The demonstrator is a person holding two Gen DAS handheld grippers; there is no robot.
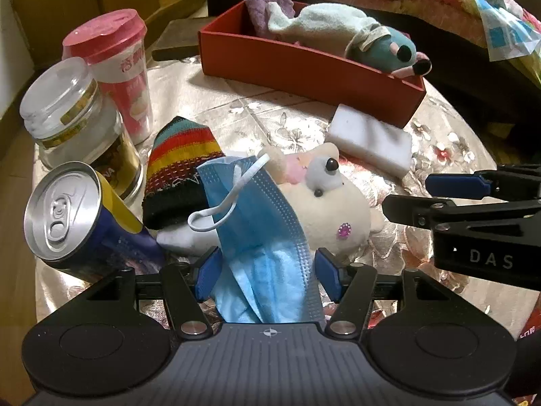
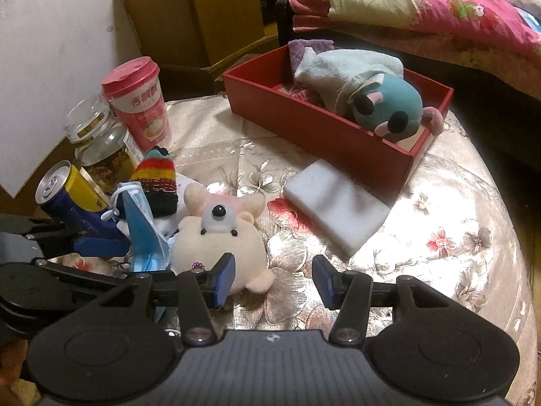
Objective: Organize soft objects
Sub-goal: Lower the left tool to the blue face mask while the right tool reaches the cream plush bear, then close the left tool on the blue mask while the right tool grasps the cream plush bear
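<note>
The left gripper (image 1: 267,270) stands apart around a blue face mask (image 1: 260,223), its pads not pressing it. The right gripper (image 2: 272,282) gapes narrowly, empty, just beside the cream plush toy (image 2: 219,243). The mask leans against that plush; a striped sock (image 1: 182,176) lies behind it, a white sponge (image 2: 334,206) beyond, the red box (image 2: 321,128) farthest.

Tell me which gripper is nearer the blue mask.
Left. The left gripper has the mask between its fingers; the right gripper sits past the cream plush, clear of it.
</note>
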